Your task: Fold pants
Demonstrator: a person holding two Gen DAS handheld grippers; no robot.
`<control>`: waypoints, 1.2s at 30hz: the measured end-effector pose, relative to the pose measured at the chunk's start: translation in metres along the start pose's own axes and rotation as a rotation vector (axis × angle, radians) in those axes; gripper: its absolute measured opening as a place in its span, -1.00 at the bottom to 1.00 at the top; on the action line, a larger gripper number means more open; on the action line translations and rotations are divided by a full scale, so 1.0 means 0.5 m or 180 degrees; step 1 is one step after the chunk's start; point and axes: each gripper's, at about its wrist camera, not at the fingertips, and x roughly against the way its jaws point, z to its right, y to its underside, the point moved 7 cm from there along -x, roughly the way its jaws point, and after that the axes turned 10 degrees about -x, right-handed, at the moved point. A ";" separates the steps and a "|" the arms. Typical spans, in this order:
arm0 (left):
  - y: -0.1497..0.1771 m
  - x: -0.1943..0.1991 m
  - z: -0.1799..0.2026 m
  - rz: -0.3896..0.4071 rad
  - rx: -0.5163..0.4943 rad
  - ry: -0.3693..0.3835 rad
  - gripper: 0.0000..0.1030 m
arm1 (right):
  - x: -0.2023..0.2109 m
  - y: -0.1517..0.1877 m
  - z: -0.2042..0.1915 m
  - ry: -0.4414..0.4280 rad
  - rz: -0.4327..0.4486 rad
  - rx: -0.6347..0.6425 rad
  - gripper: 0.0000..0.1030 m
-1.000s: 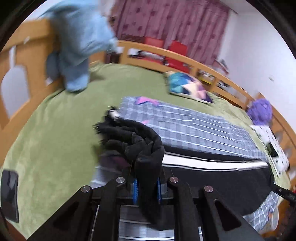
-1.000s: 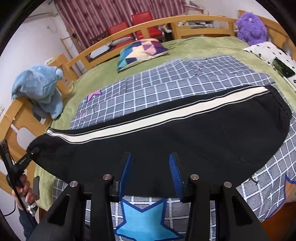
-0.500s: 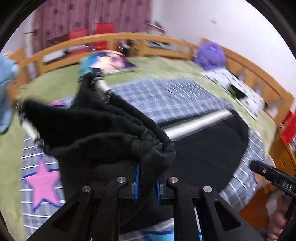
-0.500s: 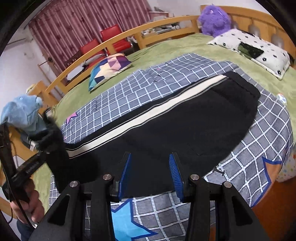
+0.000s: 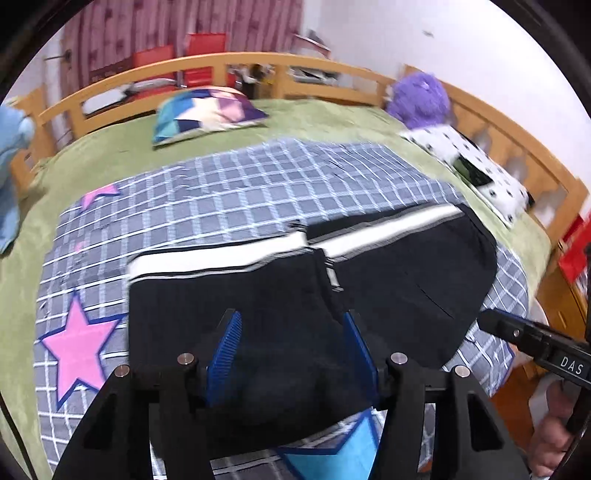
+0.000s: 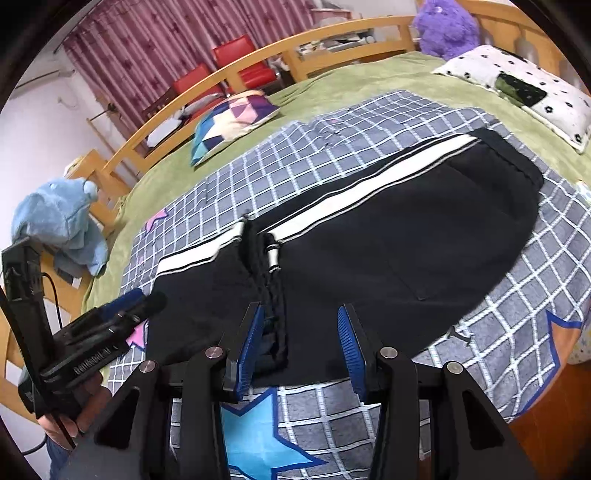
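Black pants [image 5: 406,280] with a white side stripe lie on the checked blanket [image 5: 240,192], folded over so the cuff end rests on the middle; they also show in the right wrist view [image 6: 388,236]. My left gripper [image 5: 291,347] is open just above the folded layer, holding nothing. My right gripper [image 6: 301,347] is open and empty over the pants' near edge, by the cuff [image 6: 266,258]. The left gripper also shows at the left of the right wrist view [image 6: 122,310].
A colourful pillow [image 6: 232,122] lies at the back. A spotted pillow [image 6: 517,85] and a purple plush toy [image 6: 443,26] are at the right. A blue plush toy [image 6: 55,218] hangs on the wooden bed rail [image 6: 295,48]. Red chairs stand behind.
My left gripper carried the leg ends rightward across the pants, laid them on the middle and opened. The right gripper stayed open over the near edge.
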 end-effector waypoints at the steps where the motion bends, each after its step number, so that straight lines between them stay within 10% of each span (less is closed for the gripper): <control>1: 0.005 0.007 -0.017 0.0023 0.0033 -0.0084 0.07 | -0.005 0.001 -0.007 -0.0015 -0.0027 0.0020 -0.17; 9: -0.005 0.081 -0.158 0.0282 0.0563 -0.0376 0.07 | -0.076 -0.034 -0.109 -0.0432 -0.0365 0.0542 -0.31; 19: 0.116 0.091 -0.314 0.0234 0.0707 -0.0793 0.10 | -0.268 0.066 -0.116 -0.0111 -0.0865 0.1038 -0.37; 22: 0.160 0.069 -0.351 0.0026 0.0896 -0.0623 0.10 | -0.268 0.080 -0.115 -0.0022 -0.0710 0.1232 -0.72; 27: 0.183 0.076 -0.395 0.0125 0.1048 -0.0499 0.10 | -0.156 0.065 -0.103 -0.0723 -0.0444 0.1059 -0.74; 36: 0.212 0.008 -0.377 -0.0112 0.0775 -0.0439 0.10 | -0.227 0.126 -0.075 -0.0564 -0.1025 0.1247 -0.50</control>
